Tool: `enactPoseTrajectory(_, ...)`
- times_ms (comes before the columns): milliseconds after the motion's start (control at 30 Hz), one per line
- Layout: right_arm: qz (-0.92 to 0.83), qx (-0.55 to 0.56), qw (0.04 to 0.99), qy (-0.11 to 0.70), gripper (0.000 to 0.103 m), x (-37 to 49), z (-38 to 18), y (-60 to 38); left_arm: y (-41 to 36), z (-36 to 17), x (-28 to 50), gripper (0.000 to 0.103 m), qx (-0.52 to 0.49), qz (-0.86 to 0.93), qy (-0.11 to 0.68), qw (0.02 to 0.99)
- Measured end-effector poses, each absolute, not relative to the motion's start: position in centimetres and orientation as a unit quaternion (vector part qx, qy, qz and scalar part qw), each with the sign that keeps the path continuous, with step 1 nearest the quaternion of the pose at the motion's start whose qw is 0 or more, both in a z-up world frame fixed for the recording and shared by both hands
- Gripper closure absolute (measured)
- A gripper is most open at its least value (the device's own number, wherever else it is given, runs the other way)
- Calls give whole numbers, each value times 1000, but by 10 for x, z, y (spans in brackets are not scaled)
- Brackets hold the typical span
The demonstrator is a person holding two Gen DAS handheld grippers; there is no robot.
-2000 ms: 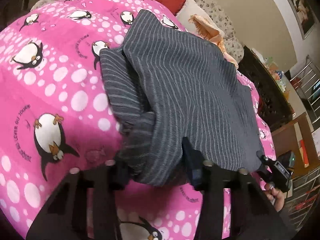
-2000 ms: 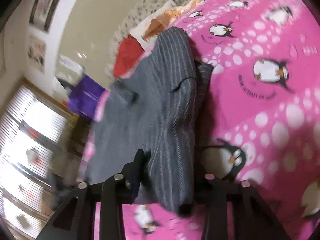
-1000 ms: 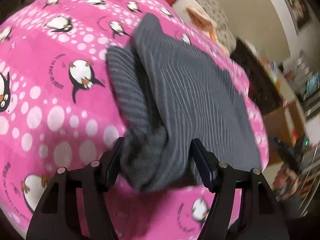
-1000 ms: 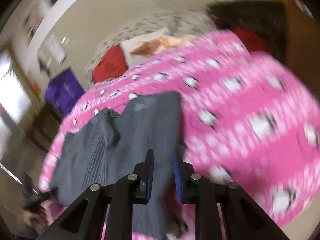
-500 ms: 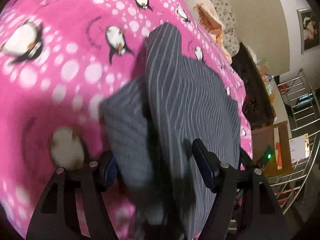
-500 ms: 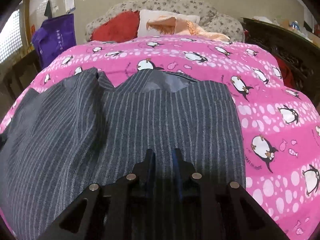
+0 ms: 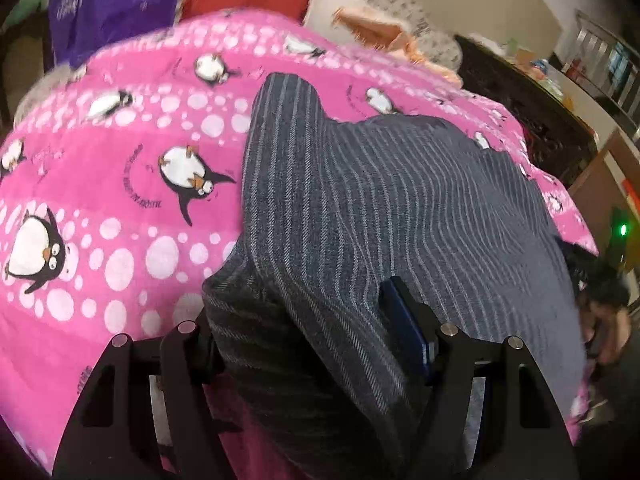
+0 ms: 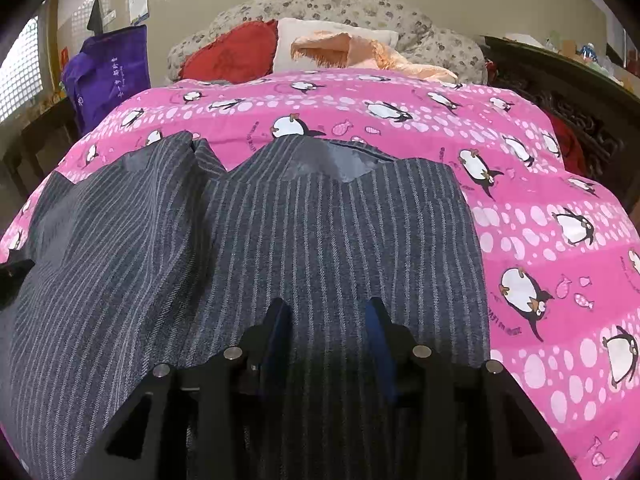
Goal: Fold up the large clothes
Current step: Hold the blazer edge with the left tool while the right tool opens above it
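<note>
Spread over a bed covered by a pink penguin-print blanket [image 8: 520, 184]: a grey pinstriped garment [image 8: 320, 232], lying mostly flat, near edge toward the cameras, two peaks of cloth at the far edge with a lighter grey lining showing at the right-hand peak.

Left gripper [image 7: 308, 324]: fingers spread wide, a thick bunched fold of the garment [image 7: 360, 208] filling the gap between them. Blue pad on the right-hand finger [image 7: 404, 328] against the cloth; the left-hand finger mostly hidden behind the fold. Hard to tell whether actually pinching or only straddling the bunch. Cloth humped up here, falling away flat to the right.

Right gripper [image 8: 326, 324]: fingers partly apart, resting low over the near edge of the garment, striped cloth visible in the gap. No fold caught between the pads, only flat fabric beneath.

Beyond the blanket, at the head of the bed: red cushion [image 8: 236, 54], white pillow [image 8: 304, 36] with a peach fringed cloth [image 8: 360, 52] draped on it, floral headboard [image 8: 340, 4]. Purple bag [image 8: 108, 68] to the left.
</note>
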State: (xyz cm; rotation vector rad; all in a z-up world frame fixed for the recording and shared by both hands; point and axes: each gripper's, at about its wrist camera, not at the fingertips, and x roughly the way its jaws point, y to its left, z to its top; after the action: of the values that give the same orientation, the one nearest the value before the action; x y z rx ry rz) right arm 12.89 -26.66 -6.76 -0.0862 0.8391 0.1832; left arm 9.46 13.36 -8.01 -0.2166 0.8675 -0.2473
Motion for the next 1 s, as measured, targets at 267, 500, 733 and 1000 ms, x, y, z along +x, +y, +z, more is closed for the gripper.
enactPoseTrajectory(267, 101, -34, 906, 410, 55, 131, -69, -268, 146, -83, 95, 34, -147, -135, 406, 892)
enactPoseTrajectory(500, 107, -29, 904, 413, 53, 132, -70, -268, 150, -83, 93, 38, -164, -139, 401, 891)
enactPoseTrajectory(733, 107, -27, 904, 413, 52, 132, -70, -269, 154, -83, 90, 43, -178, -135, 397, 890)
enactPoseTrajectory(1000, 118, -30, 899, 420, 34, 132, -70, -267, 155, -84, 90, 42, -181, -136, 397, 889)
